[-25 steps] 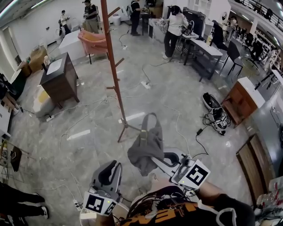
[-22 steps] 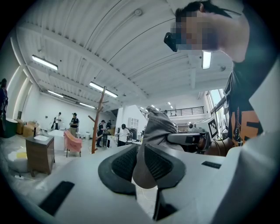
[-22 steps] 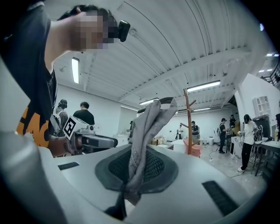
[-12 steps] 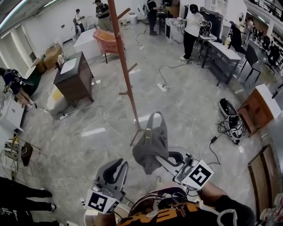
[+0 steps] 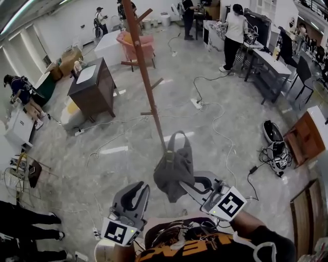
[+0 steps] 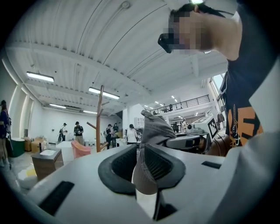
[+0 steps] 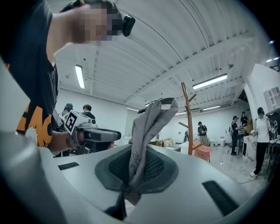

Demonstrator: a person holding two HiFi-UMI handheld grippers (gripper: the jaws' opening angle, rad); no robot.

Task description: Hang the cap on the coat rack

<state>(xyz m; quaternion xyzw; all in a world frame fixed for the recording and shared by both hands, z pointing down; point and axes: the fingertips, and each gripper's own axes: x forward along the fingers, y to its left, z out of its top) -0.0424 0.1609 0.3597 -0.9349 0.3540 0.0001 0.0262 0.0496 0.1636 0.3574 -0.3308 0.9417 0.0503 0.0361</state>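
**Ann:** Can you see the whole coat rack [image 5: 146,82] in the head view?

**Ben:** No. Its top runs off the top edge, and the cap [image 5: 174,166] hides its foot.

**Ann:** And the right gripper [image 5: 180,182]?

**Ben:** From above, the cap covers its tips.

**Ann:** Who is at the left edge?

**Ben:** Only legs in black trousers [image 5: 25,225]. The rest is cut off. The people by the far wall [image 5: 100,15] are too small to tell what they do.

One cap [image 5: 174,166]; one coat rack [image 5: 140,53]; one left gripper [image 5: 138,189], one right gripper [image 5: 185,183]; one pink armchair [image 5: 136,45]; one dark cabinet [image 5: 95,89]
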